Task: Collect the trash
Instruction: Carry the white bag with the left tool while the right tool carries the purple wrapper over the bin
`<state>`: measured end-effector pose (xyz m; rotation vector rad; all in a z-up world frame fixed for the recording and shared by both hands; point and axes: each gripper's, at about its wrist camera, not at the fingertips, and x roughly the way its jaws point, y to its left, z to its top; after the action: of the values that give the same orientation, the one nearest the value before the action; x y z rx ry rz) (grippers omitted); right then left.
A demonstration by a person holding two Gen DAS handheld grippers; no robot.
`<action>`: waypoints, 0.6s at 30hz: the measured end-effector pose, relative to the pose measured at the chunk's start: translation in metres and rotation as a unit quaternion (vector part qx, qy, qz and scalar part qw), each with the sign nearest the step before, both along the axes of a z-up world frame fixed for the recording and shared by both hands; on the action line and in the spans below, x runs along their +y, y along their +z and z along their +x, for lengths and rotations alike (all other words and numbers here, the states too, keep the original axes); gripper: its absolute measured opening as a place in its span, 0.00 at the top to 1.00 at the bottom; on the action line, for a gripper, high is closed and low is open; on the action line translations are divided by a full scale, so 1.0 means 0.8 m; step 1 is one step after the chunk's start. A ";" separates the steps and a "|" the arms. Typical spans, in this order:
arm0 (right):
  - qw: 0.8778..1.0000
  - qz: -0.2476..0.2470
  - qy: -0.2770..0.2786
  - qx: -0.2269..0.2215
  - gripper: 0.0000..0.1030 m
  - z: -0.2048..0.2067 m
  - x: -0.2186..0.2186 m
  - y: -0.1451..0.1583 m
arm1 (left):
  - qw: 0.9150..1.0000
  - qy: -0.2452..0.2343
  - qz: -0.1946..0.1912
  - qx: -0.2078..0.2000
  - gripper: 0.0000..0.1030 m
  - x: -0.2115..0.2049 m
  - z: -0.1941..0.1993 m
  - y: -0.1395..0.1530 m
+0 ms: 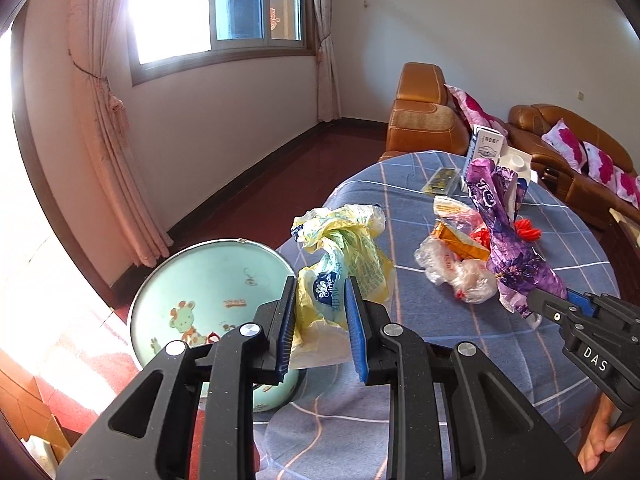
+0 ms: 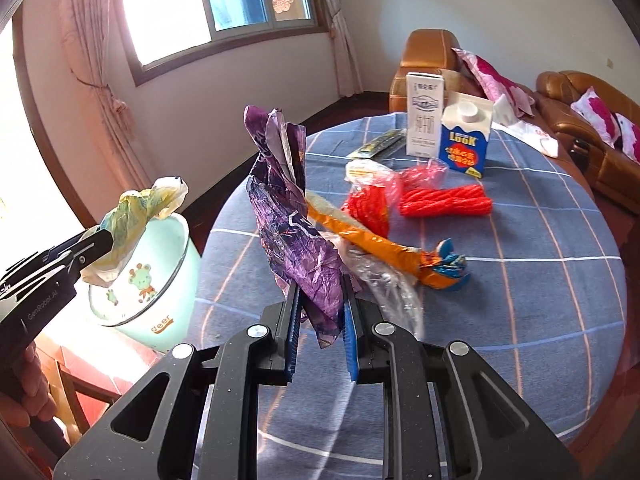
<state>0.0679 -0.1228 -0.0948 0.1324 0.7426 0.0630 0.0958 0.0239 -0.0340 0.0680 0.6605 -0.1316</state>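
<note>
My left gripper is shut on a crumpled yellow plastic bag and holds it up beside the pale green bin at the table's left edge. In the right wrist view the bag hangs over the bin's rim. My right gripper is shut on a crumpled purple wrapper, held upright above the table; it also shows in the left wrist view. An orange wrapper, clear plastic and red packets lie on the blue checked tablecloth.
A white carton and a blue Look carton stand at the table's far side, with a flat dark packet beside them. Brown sofas with pink cushions stand behind. The bin sits on a wooden stool.
</note>
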 end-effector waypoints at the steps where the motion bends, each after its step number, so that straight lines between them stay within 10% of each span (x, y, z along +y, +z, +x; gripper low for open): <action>1: 1.000 0.000 0.003 0.000 0.81 0.000 0.004 0.000 | 1.000 0.002 -0.001 0.001 0.77 0.004 -0.001 -0.001; 18: 0.998 -0.015 0.057 0.002 0.81 0.024 0.079 -0.001 | 0.998 0.063 -0.008 0.013 0.77 0.076 0.003 -0.014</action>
<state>0.0873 -0.0594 -0.0953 0.0611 0.7544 0.1601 0.0981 0.0844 -0.0450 0.0092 0.6876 -0.0171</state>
